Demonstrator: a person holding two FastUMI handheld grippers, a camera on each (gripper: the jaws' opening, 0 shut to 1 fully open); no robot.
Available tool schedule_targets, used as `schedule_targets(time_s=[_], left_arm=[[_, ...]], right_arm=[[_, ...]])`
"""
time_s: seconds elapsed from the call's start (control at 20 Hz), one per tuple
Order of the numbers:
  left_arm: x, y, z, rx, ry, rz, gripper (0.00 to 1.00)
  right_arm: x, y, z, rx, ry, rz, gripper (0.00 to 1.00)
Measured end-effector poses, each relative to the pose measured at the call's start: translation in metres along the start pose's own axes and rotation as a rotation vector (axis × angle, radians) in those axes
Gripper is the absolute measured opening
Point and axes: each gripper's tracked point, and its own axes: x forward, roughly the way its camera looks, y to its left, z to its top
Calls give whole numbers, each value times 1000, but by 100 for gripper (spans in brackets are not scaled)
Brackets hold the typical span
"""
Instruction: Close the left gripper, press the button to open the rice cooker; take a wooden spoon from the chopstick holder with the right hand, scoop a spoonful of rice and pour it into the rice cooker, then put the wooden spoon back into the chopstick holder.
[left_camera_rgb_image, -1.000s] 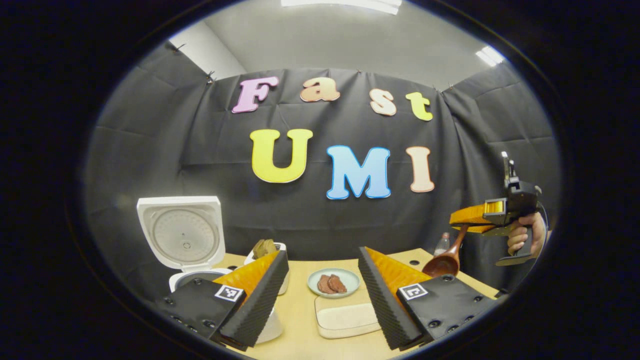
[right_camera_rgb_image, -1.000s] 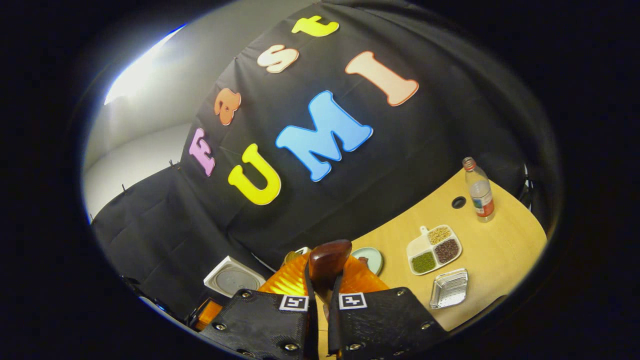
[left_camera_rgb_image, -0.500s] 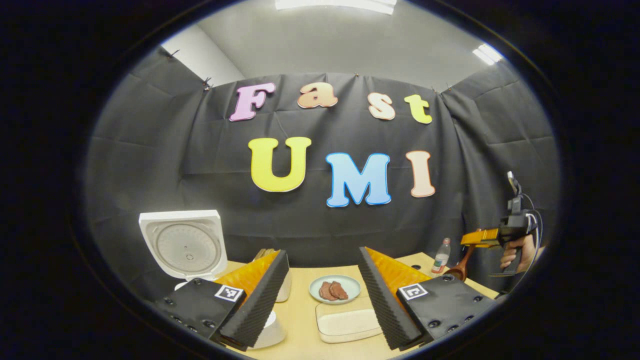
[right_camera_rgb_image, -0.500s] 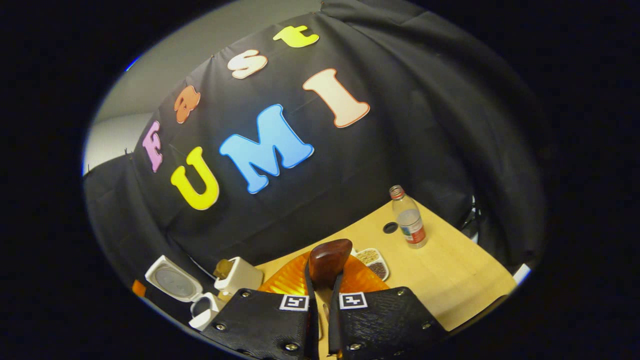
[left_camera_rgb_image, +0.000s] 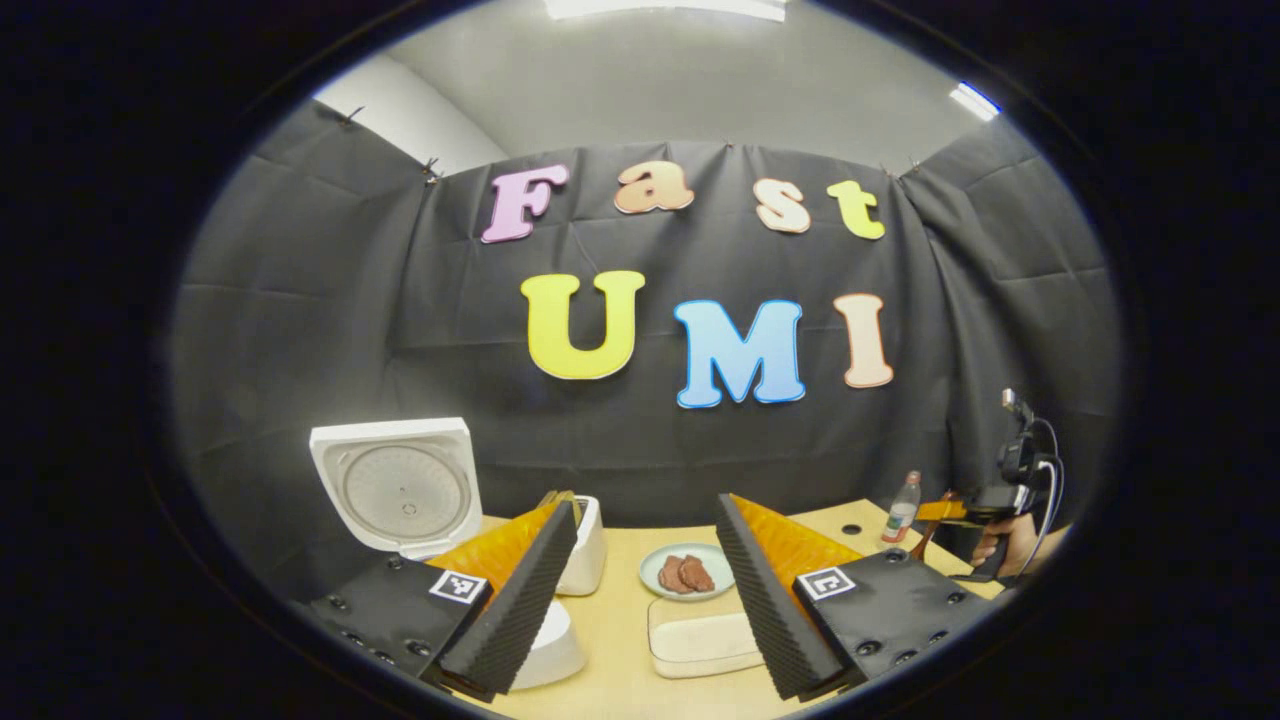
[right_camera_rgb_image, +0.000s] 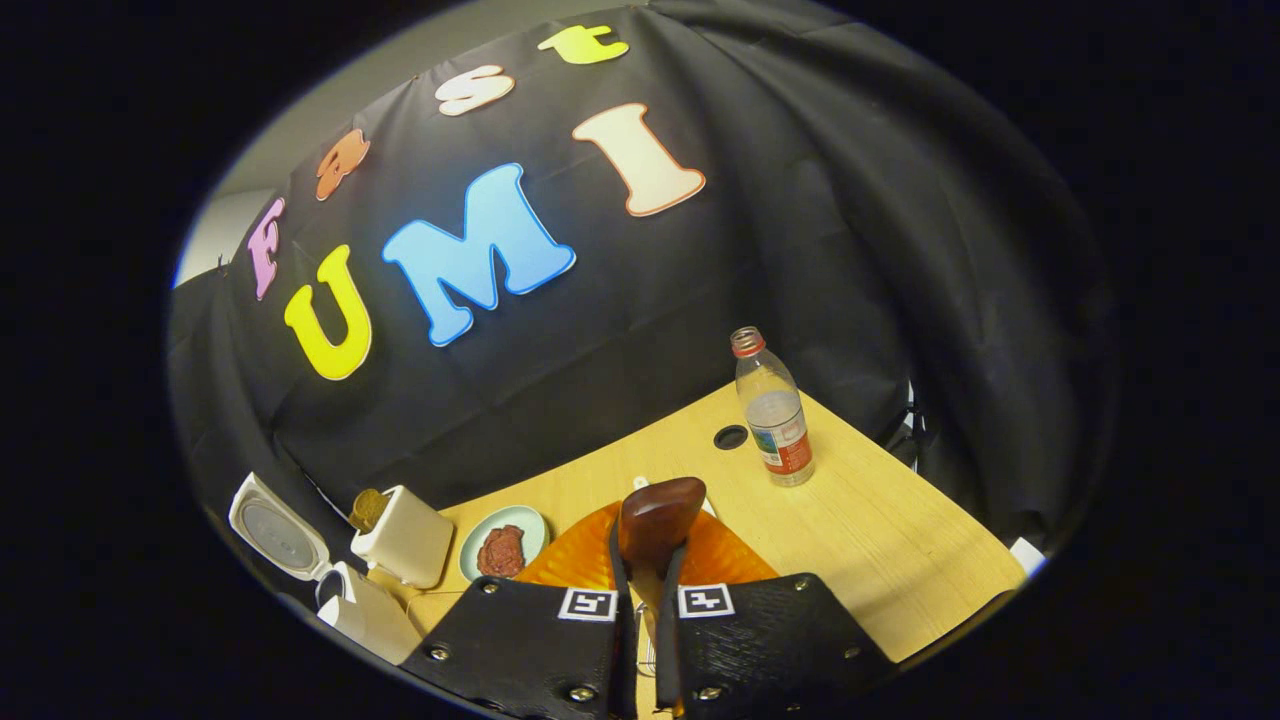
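Wooden table (right_camera_rgb_image: 900, 540) carries one bottle (right_camera_rgb_image: 772, 410); right hand-held gripper (right_camera_rgb_image: 645, 590) clamps one wooden spoon (right_camera_rgb_image: 658, 515), left hand-held gripper (left_camera_rgb_image: 640, 590) gapes empty.

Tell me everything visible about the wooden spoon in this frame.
The wooden spoon is dark reddish-brown, glossy wood. In the right gripper view its rounded bowl juts out above the right hand-held gripper, whose two fingers press on the handle below it, over the table's near side. The bowl's contents cannot be told. In the left gripper view it shows small and far off, hanging bowl-down from that gripper beside the water bottle.
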Motion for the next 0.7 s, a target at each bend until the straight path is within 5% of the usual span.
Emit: schedule_targets(time_s=[0.25,0.35,0.5,0.7], left_arm=[[-1,-4,-2,9,7,47,98],[-2,-6,-3,7,10,65,98],[2,-12,-1,-15,8,85,98],[8,-16,1,-53,11,96,98]], right_arm=[[18,-5,-31,-124,60,-11,10],[17,-25,-38,-185,69,-51,24],[-5,-67,-33,-243,69,-137,100],[-32,-82,5,-271,-13,-125,99]])
